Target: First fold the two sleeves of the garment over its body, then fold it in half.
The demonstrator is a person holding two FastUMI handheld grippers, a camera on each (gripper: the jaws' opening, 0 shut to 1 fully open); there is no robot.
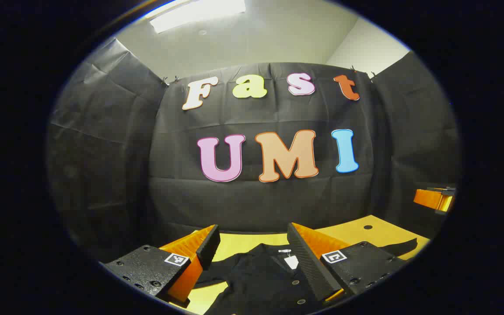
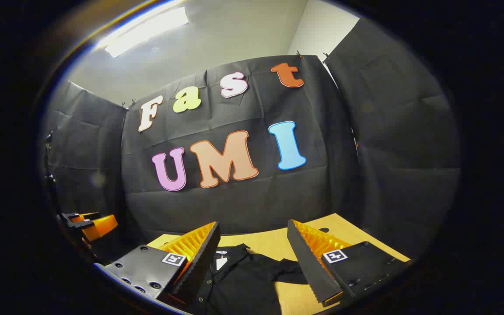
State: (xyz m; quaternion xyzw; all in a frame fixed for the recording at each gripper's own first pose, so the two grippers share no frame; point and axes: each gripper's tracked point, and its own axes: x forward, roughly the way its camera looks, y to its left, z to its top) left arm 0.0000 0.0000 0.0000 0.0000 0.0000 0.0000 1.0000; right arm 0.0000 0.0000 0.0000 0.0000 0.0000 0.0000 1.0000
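Garment [image 1: 260, 280] is lying flat on the desk [image 1: 357, 229], sleeves spread (nothing folded yet). Left tongs [image 1: 252, 249] and right tongs [image 2: 254, 247] are hovering above it, both gaping wide and holding nothing, probably readying for the sleeves.

We find no word or number here that we can read. A small white fabric tag [image 1: 291, 261] lies at the collar of the black buttoned garment [image 1: 260, 280], and we see it in the right gripper view as well [image 2: 220, 262]; any print on it is too small for us to make out. Just above the garment, the left gripper [image 1: 253, 227] bears a square white sticker [image 1: 176, 259] with a black coded pattern on each black finger block. The right gripper [image 2: 254, 224] carries the same pair of stickers [image 2: 333, 256]. We see patterns there, not letters or digits.
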